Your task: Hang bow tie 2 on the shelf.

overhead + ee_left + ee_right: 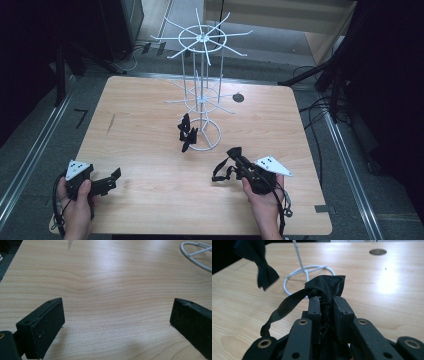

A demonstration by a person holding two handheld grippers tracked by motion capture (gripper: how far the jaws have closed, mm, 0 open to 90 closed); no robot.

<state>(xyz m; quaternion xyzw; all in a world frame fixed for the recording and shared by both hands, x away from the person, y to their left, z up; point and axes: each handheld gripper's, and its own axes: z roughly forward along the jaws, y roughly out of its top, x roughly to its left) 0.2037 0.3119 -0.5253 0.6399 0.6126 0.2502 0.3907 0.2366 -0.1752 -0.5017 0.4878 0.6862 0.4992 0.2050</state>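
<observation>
right gripper (327, 302) jaws clenched on bow tie (325, 286) | left gripper (116, 322) jaws released

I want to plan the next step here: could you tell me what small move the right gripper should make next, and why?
Probably carry it toward the white wire rack: the right gripper is shut on a black bow tie, and another bow tie already hangs there.

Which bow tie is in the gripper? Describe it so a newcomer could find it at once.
Start at the white wire rack standing on the wooden table. Nearer the person, the right gripper is shut on a black bow tie, its strap dangling. The other bow ties hang by the rack's base, ungripped.
</observation>
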